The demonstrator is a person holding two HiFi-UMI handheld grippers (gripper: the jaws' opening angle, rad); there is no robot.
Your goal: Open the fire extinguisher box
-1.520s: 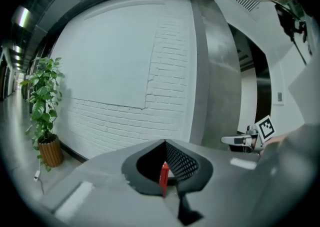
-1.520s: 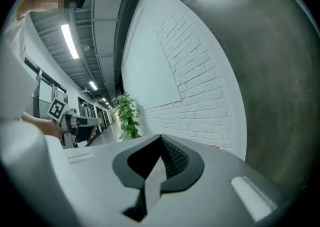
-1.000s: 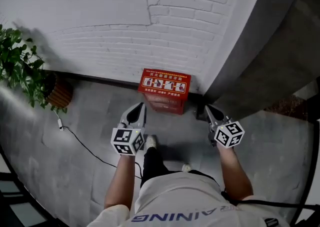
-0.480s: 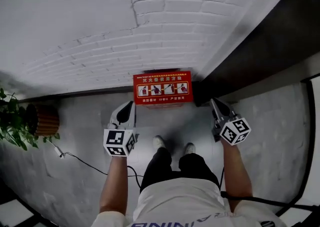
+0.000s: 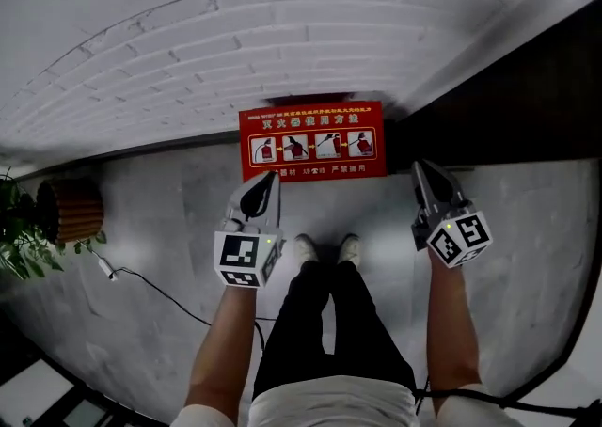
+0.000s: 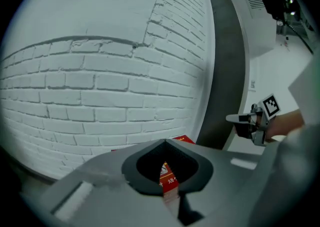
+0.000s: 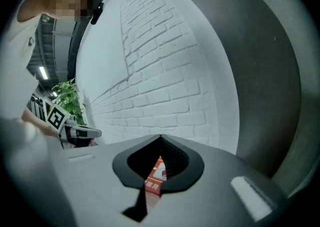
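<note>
The red fire extinguisher box stands on the floor against the white brick wall, its lid down and showing white pictograms. In the head view my left gripper hangs shut just in front of the box's left part, apart from it. My right gripper is also shut, just off the box's right end. A strip of the red box shows through the left gripper's closed jaws. The box shows likewise through the right gripper. Neither holds anything.
A potted plant stands at the left with a thin cable trailing over the grey floor. A dark pillar rises right of the box. The person's white shoes stand just before the box.
The person has stepped up to the wall, so the box is nearer and squarer in view. Both grippers have come close to the box's front, still shut.
</note>
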